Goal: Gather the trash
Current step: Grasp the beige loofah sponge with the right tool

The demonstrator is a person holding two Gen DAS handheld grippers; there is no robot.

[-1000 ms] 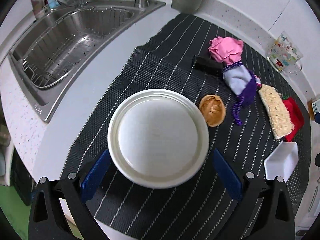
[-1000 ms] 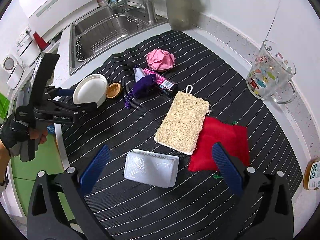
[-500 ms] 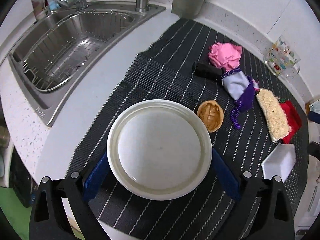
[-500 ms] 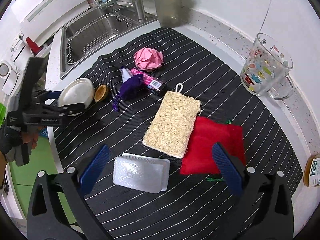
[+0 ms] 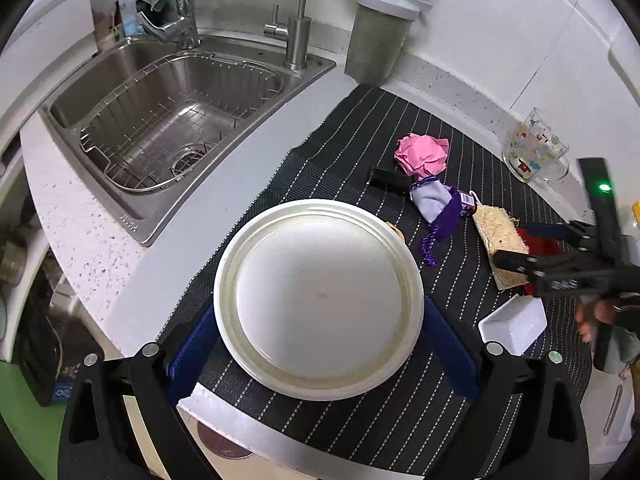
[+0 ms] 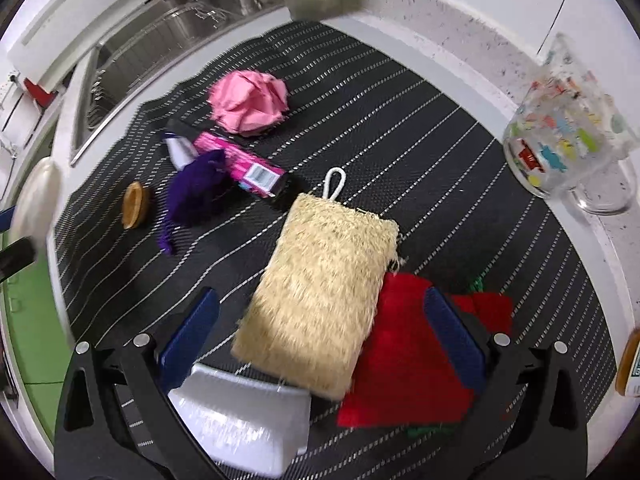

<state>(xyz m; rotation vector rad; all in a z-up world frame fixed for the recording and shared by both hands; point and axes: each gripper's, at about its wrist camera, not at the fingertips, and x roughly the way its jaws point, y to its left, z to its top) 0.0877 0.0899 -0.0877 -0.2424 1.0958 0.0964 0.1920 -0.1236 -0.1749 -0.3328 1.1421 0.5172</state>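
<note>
Lifted clear of the striped mat [image 5: 360,136] now: white disposable bowl [image 5: 318,300], upside down, clamped in left tool [image 5: 320,344]. Right tool [image 6: 320,336] spread wide, empty, advanced over loofah sponge [image 6: 320,276], plastic tray [image 6: 244,420] at 7 o'clock. Next, probably: carrying bowl to trash, closing on tray.

A white round paper plate [image 5: 318,300] sits upside down, level, clamped at its left and right rims between the blue pads of the left tool [image 5: 320,342], raised over the near edge of the striped mat [image 5: 360,128]. On the mat, a crumpled pink paper ball [image 6: 249,102] lies toward the back. Just in front of it a pink carton [image 6: 244,168] lies on its side, touching a purple cloth pouch [image 6: 198,188]. A small brown cup-like piece [image 6: 136,205] lies left of the pouch. A white plastic tray [image 6: 244,420] lies at the near edge, its far rim under a straw-coloured scrubber [image 6: 320,292].
</note>
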